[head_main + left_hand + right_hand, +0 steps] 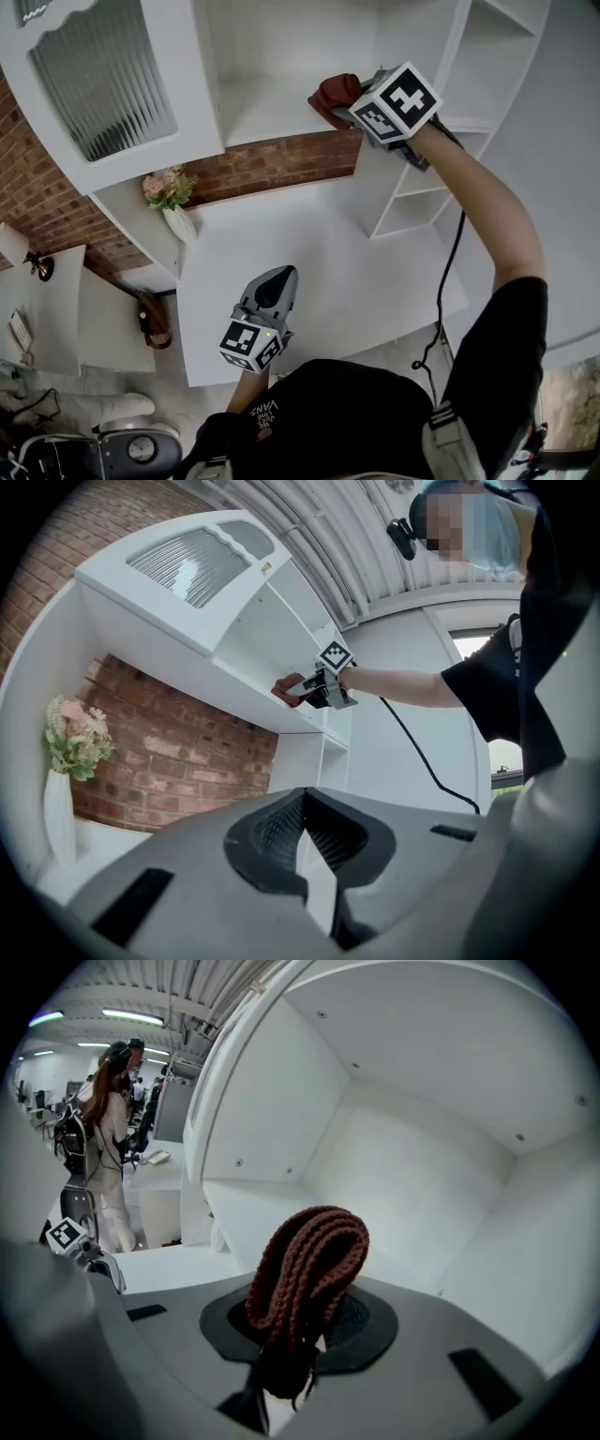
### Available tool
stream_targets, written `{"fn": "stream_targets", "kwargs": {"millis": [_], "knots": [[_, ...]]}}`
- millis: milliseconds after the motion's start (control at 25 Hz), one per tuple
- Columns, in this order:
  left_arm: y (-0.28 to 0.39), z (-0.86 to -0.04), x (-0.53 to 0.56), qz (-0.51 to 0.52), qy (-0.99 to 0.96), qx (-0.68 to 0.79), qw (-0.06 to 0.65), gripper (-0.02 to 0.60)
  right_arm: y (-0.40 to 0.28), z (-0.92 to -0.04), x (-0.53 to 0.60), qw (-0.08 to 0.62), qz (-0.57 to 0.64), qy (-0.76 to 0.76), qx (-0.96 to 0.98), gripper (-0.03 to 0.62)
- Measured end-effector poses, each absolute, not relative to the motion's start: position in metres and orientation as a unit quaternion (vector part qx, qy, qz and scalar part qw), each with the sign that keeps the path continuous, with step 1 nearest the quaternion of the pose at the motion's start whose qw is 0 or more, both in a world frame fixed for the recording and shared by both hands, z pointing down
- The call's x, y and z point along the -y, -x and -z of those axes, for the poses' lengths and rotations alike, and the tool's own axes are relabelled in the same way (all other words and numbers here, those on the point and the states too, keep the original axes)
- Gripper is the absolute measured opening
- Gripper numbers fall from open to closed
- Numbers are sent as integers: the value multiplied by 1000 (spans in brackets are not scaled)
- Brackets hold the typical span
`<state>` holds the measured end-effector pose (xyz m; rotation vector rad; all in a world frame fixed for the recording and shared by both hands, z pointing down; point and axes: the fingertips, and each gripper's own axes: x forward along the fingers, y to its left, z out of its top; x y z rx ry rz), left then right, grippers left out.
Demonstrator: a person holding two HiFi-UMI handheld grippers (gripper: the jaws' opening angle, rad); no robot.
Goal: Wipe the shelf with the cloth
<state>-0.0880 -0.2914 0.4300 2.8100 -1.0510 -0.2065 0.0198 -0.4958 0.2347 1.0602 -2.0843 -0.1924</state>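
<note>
Our right gripper (349, 101), upper right of head view, is clamped on the cloth (309, 1260), a dark red knit wad at the shelf (267, 108) right end. Cloth looks light, soft & floppy, so we'd pinch it by a bunched fold. Left gripper (273, 284), lower centre, jaws together on nothing

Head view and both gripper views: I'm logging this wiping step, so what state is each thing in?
cloth: folded, clamped, at the shelf's front edge
right gripper: tongs shut on the cloth
left gripper: tongs shut, empty
shelf: open-fronted
vase: upright, holding flowers
</note>
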Motion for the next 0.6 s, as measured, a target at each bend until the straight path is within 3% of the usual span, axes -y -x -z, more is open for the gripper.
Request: {"fn": "stream_targets", "kwargs": {"millis": [360, 600], "knots": [[66, -433, 294, 67, -941, 323, 71, 6, -122, -237, 500, 433, 74, -501, 745, 95], [54, -434, 295, 66, -945, 310, 73, 6, -167, -241, 495, 520, 144, -523, 660, 95]]}}
